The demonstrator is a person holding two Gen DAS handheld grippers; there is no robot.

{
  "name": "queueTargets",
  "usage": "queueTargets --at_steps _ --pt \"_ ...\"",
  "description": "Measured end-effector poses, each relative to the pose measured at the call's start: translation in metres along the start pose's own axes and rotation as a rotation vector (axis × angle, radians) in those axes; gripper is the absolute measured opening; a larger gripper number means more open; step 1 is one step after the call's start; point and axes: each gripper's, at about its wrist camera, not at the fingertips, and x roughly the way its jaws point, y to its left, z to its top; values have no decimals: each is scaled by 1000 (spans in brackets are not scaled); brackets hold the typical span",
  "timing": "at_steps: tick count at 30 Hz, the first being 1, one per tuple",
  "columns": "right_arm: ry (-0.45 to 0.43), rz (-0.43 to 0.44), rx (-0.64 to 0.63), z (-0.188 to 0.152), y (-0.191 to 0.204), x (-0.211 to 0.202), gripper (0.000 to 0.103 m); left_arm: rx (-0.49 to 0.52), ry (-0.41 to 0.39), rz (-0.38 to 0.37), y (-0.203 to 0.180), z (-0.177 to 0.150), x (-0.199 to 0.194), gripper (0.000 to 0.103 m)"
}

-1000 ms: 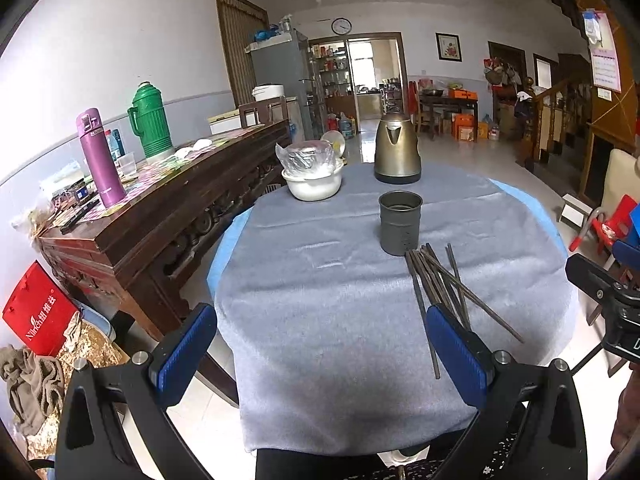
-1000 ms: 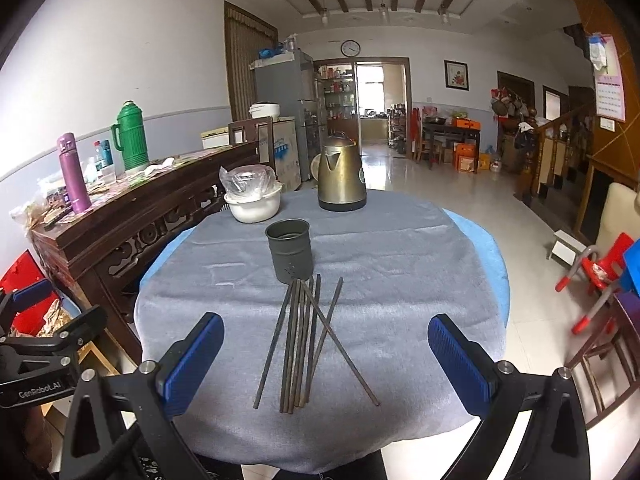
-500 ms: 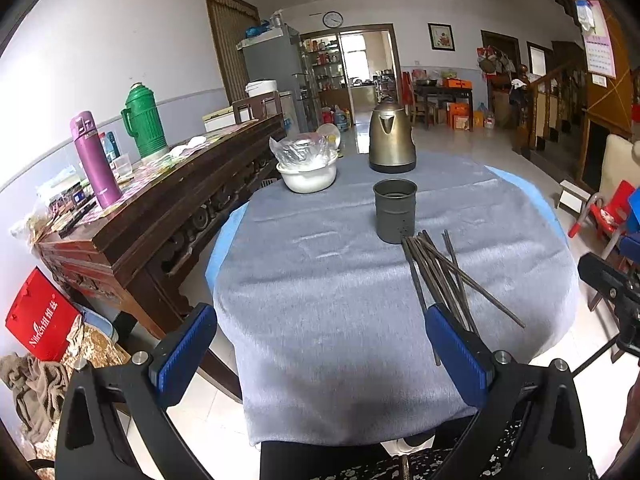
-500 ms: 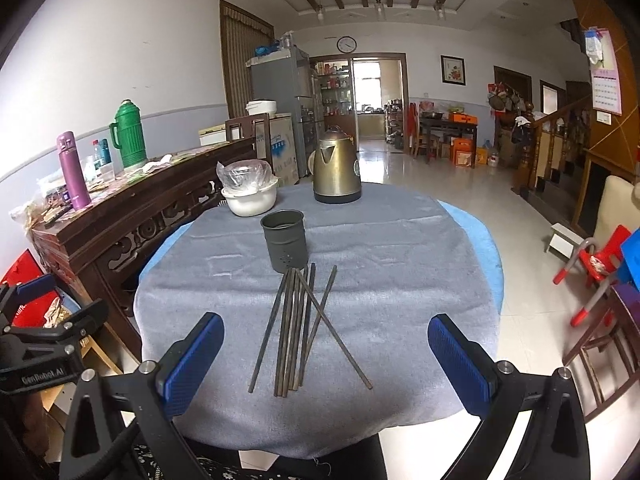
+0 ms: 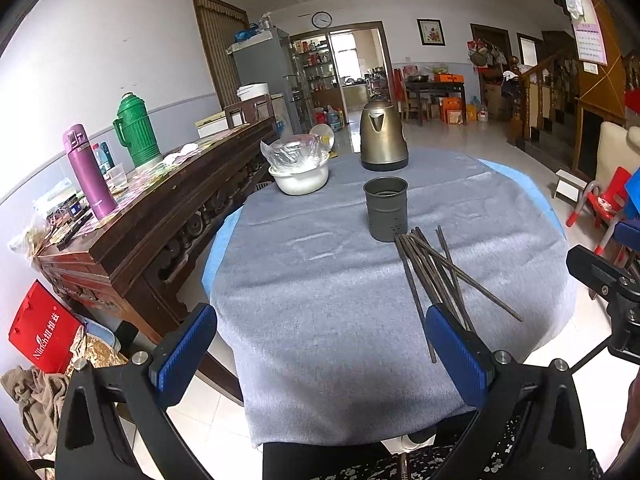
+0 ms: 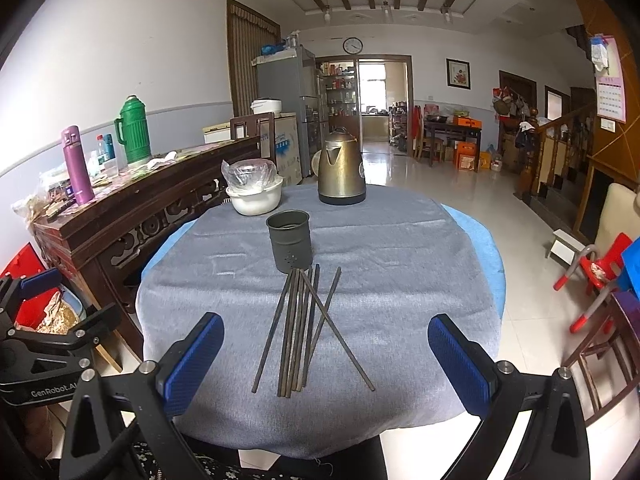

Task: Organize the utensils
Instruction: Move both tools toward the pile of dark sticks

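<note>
Several dark metal chopsticks lie in a loose bundle on the grey tablecloth, just in front of a dark metal utensil cup that stands upright. In the left wrist view the chopsticks lie to the right of centre, below the cup. My right gripper is open and empty, hovering near the table's front edge with the chopstick ends between its fingers. My left gripper is open and empty over the front left of the table.
A brass kettle and a white bowl with a plastic bag stand at the back of the round table. A dark wooden sideboard with flasks runs along the left. Red chairs stand at the right.
Both grippers have drifted slightly, shifting the views a little. The chopsticks and cup have not moved. Both grippers stay open.
</note>
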Motion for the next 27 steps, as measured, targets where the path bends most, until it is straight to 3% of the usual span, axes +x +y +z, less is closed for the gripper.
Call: queueTargets --at_steps 27 --pt "14 22 11 -5 3 3 103 -15 29 6 5 -2 7 103"
